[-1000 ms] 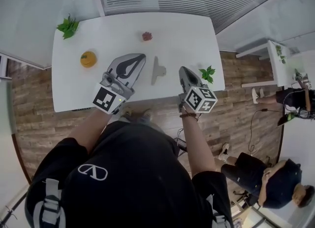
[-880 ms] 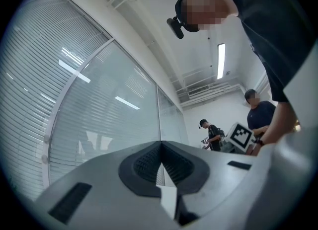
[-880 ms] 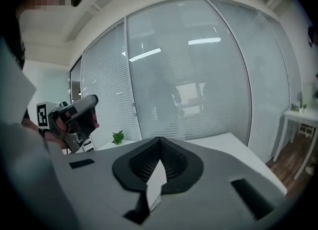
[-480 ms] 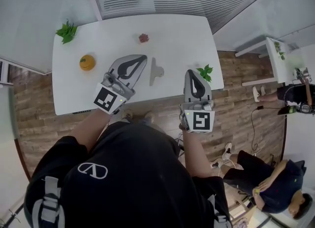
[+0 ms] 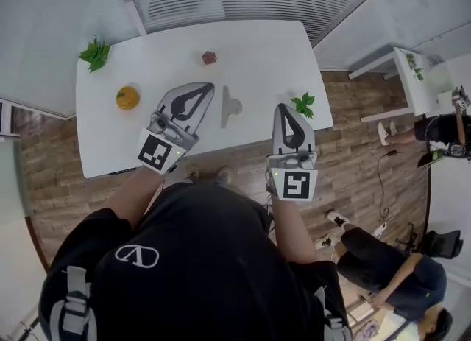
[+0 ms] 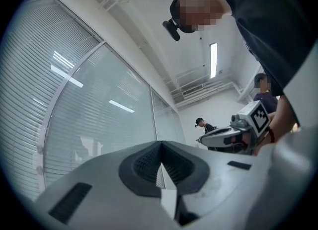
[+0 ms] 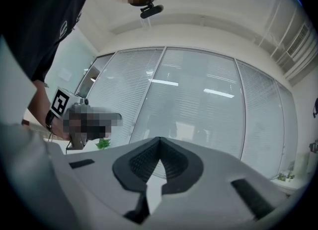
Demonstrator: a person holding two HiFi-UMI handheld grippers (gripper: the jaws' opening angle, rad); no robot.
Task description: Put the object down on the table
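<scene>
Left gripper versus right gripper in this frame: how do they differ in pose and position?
The left gripper angles diagonally toward the grey object and sits mostly over the white table in the head view. The right gripper points straight ahead, with only its tip over the table's near edge, beside a green sprig. Both are shut with nothing between the jaws.

- A small reddish thing (image 5: 209,57) at the upper middle of the head view was too small to identify.
- The table (image 5: 265,52) had its near edge partly hidden behind the left tool (image 5: 210,88) and right tool (image 5: 284,108).
- A person (image 5: 441,137) was cut off at the right edge.
</scene>
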